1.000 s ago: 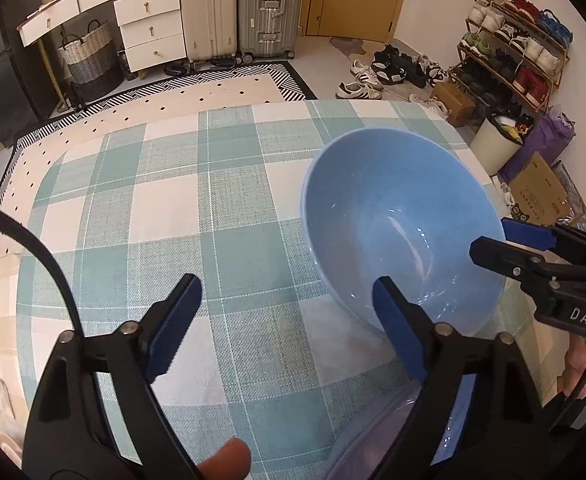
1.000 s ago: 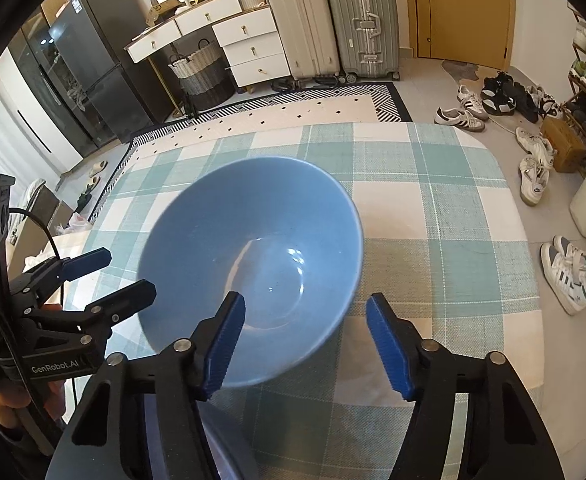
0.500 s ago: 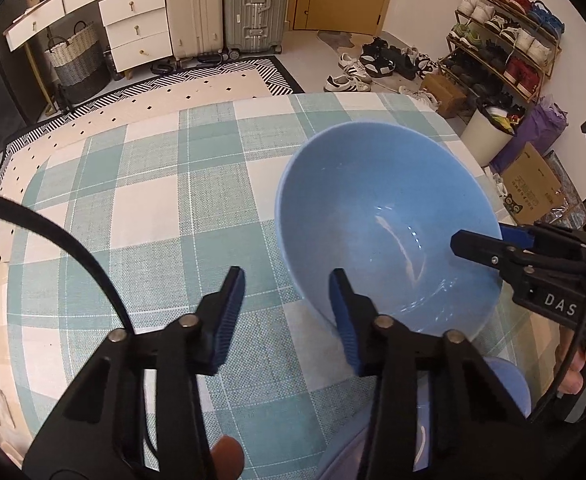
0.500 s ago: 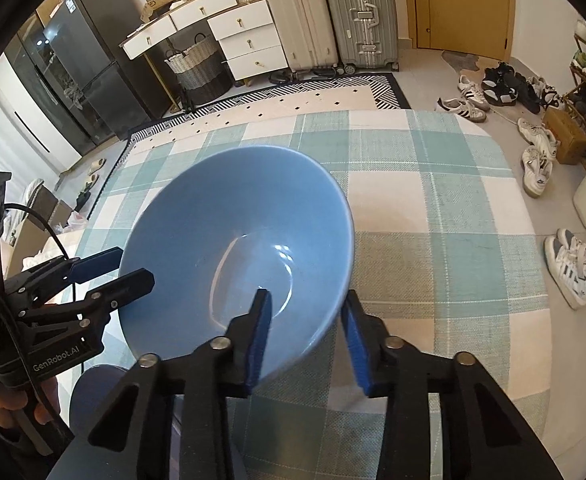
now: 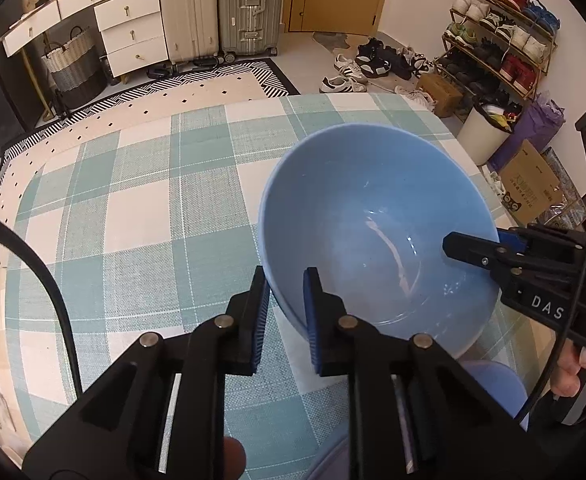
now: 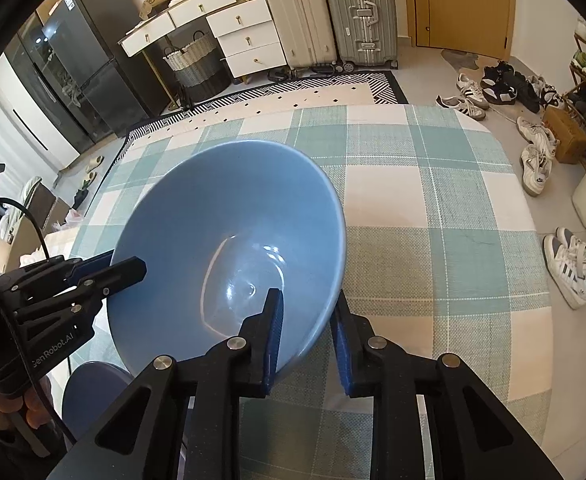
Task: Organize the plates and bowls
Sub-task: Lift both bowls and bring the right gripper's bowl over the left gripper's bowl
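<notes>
Blue and glossy, the bowl (image 5: 377, 232) sits tilted over the checked surface (image 5: 141, 208), held by its rim on two opposite sides. The left gripper (image 5: 285, 280) is clamped on the near-left rim, one pad inside and one outside. The right gripper (image 6: 308, 308) straddles the opposite rim and its jaws are closing on it, wall between the pads. To do this lift well, I judge both grips should be firm before raising, the two hands rising together and level so the slick wall does not slide out. A second, darker dish (image 6: 93, 392) lies below the bowl near the edge, likely the stacking spot. The left view shows the shoe rack (image 5: 501, 28) and a carton; the right view alone shows the dark fridge (image 6: 81, 76).
</notes>
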`<state>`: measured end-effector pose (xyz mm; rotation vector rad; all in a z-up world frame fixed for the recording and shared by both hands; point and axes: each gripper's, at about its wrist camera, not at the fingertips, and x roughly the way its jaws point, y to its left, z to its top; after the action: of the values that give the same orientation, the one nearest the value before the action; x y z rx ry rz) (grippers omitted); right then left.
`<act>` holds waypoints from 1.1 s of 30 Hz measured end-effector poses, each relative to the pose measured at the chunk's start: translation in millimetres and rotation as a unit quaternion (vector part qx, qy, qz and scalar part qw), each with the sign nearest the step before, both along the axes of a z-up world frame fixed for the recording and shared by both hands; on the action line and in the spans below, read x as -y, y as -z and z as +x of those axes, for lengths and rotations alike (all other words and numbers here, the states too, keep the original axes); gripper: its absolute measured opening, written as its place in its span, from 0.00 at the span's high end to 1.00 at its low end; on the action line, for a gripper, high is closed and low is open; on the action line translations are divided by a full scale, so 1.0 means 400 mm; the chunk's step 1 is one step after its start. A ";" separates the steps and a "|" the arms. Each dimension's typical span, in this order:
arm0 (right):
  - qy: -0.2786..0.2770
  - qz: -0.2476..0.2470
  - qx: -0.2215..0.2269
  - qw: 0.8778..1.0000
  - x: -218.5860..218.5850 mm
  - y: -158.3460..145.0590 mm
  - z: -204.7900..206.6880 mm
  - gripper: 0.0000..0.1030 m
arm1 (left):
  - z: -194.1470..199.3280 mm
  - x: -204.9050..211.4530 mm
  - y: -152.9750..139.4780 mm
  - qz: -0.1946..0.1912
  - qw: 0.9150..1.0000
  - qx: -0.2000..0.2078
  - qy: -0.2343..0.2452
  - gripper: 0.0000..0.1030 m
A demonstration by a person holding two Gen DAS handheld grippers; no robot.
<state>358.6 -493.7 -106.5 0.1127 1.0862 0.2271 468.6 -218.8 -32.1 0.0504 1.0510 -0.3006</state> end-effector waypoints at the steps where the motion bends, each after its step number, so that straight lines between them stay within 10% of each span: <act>1: 0.001 -0.001 0.001 1.000 -0.001 -0.001 0.000 0.77 | 0.000 0.000 0.000 0.001 1.000 0.000 0.000 0.86; 33: -0.001 -0.009 0.063 0.998 -0.040 -0.165 -0.067 0.78 | -0.122 -0.039 -0.206 -0.014 0.997 0.073 -0.019 0.86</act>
<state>332.0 -477.8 -40.4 0.0799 0.9623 0.2232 419.8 -203.3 50.2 0.0256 0.9019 -0.2728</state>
